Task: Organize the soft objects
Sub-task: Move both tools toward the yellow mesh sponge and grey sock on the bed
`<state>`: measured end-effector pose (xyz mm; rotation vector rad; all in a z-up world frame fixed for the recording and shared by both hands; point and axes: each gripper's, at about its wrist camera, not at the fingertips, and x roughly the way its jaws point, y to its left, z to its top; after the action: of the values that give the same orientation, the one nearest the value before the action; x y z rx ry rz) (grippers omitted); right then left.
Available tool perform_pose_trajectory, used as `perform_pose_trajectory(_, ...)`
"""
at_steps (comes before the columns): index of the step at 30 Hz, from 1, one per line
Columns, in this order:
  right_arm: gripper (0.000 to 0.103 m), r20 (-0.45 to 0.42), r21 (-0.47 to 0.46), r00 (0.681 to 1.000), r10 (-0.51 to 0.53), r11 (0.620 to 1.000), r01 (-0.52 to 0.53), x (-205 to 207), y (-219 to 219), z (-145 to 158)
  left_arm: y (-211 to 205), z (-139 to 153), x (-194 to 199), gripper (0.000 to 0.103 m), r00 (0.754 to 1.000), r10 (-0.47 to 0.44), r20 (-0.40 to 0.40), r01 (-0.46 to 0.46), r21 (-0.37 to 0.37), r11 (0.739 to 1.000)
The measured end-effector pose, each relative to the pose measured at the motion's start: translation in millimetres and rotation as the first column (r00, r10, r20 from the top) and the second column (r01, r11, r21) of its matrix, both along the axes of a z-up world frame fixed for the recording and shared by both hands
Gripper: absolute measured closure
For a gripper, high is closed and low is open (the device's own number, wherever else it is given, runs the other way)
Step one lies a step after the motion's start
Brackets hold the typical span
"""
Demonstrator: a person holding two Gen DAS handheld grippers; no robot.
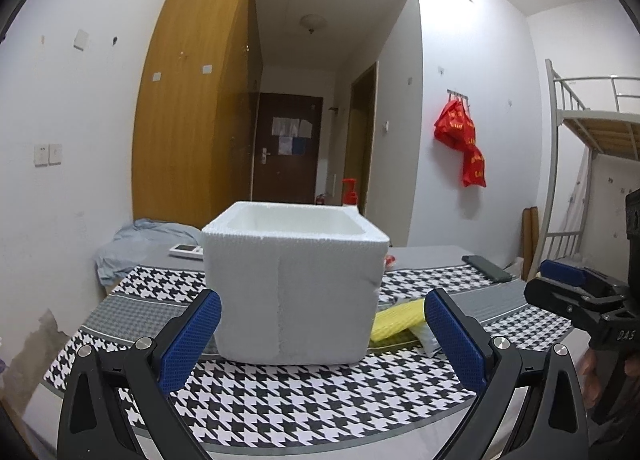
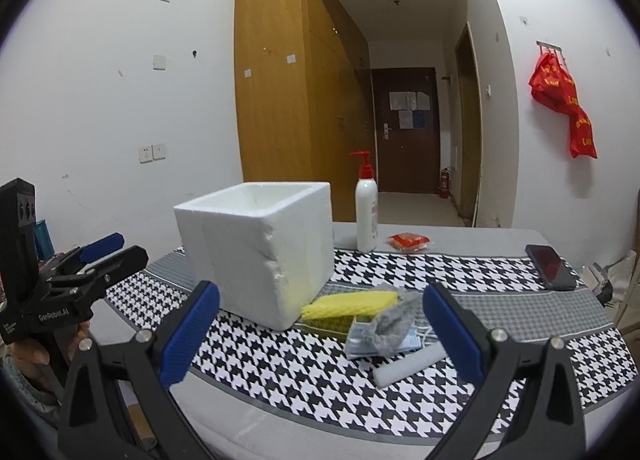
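the left gripper (image 1: 322, 334) fills the bottom of its own view, blue pads spread wide and holding nothing. the foam box (image 1: 294, 284) stands upright on the houndstooth cloth (image 1: 280, 396) just ahead of it at 12 o'clock, apart from both pads. at 2 o'clock from that gripper a yellow sponge (image 1: 398, 318) pokes out from behind the box's corner.

the right gripper (image 2: 321, 334) is also spread wide and empty. the soft things lie between and just beyond its pads: the yellow sponge touching the box's near corner, a grey cloth wad (image 2: 390, 326) on a crumpled packet (image 2: 362, 342), and a white foam roll (image 2: 408, 368) at 1 o'clock.

only the right wrist view shows the wad, packet, roll, a pump bottle (image 2: 367, 216) and a red packet (image 2: 410, 241) behind the box. only the left wrist view shows a remote (image 1: 186, 250) and a blue-grey garment (image 1: 140, 248) at 10 o'clock. a phone (image 2: 550, 266) lies at the cloth's far right.

the box's inside is hidden in both views, and the sponge's far end is cut off by the box.
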<state>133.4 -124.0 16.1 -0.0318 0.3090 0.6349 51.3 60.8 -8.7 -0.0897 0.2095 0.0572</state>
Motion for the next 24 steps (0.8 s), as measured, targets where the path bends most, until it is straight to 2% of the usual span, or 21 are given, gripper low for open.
perform_pose_trajectory(12, 0.000, -0.047, -0.018, 0.997, -0.067, 0.998, 0.066, 13.3, -5.8, -22.4, 3.7, -16.2, 11.3, 0.001, 1.000, -0.007, -0.028, 0.007, 0.003, 1.000)
perform_pose_trajectory(24, 0.000, -0.046, -0.002, 0.991, -0.128, 0.992, 0.128, 12.4, -28.0, -26.6, -20.8, -12.1, 26.1, 0.001, 0.994, -0.102, -0.044, 0.104, 0.035, 0.994)
